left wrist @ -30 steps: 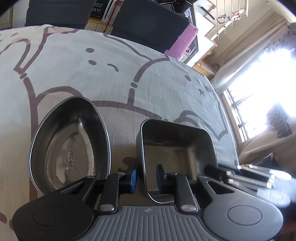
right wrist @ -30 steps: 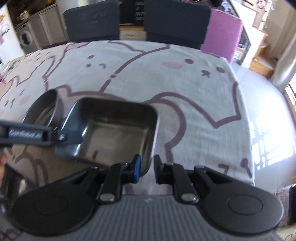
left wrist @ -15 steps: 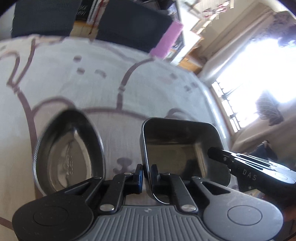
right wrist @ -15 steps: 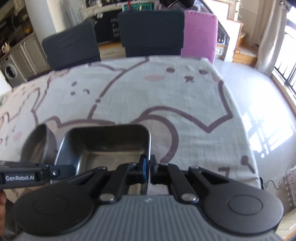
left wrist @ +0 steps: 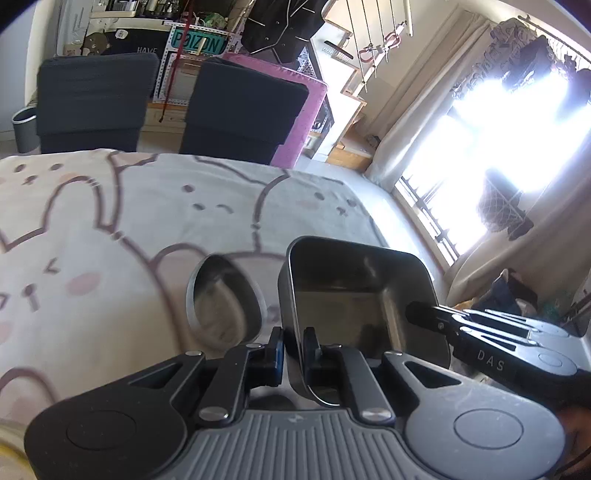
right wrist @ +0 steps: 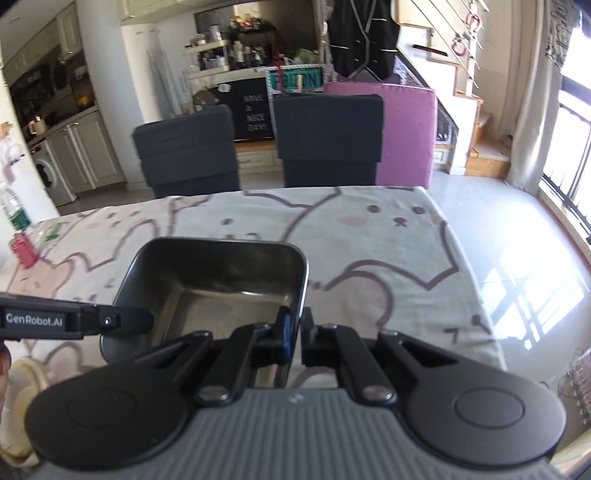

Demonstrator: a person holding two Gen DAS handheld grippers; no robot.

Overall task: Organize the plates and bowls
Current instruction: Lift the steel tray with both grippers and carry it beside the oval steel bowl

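The left hand-held gripper point(left wrist: 293, 349) is clamped on the left wall of the square metal bowl point(left wrist: 354, 291), and the right hand-held gripper point(right wrist: 298, 332) pinches the same bowl's right wall, one finger inside and one outside. The bowl is held between them above the surface point(right wrist: 369, 236), towards its right edge. The oval metal dish point(left wrist: 225, 302) lies on the surface just left of the bowl.

Pretty clearly someone's home, open dining area next to the kitchen. Bench has a cartoon bunny tablecloth point(right wrist: 369, 236), dark chairs point(right wrist: 328, 140) pulled up, washing machine point(right wrist: 48, 177) under the kitchen cabinets, cluttered shelves point(right wrist: 236, 55), a jacket point(right wrist: 362, 33) hanging by the staircase point(right wrist: 465, 85), curtained window point(left wrist: 498, 147).
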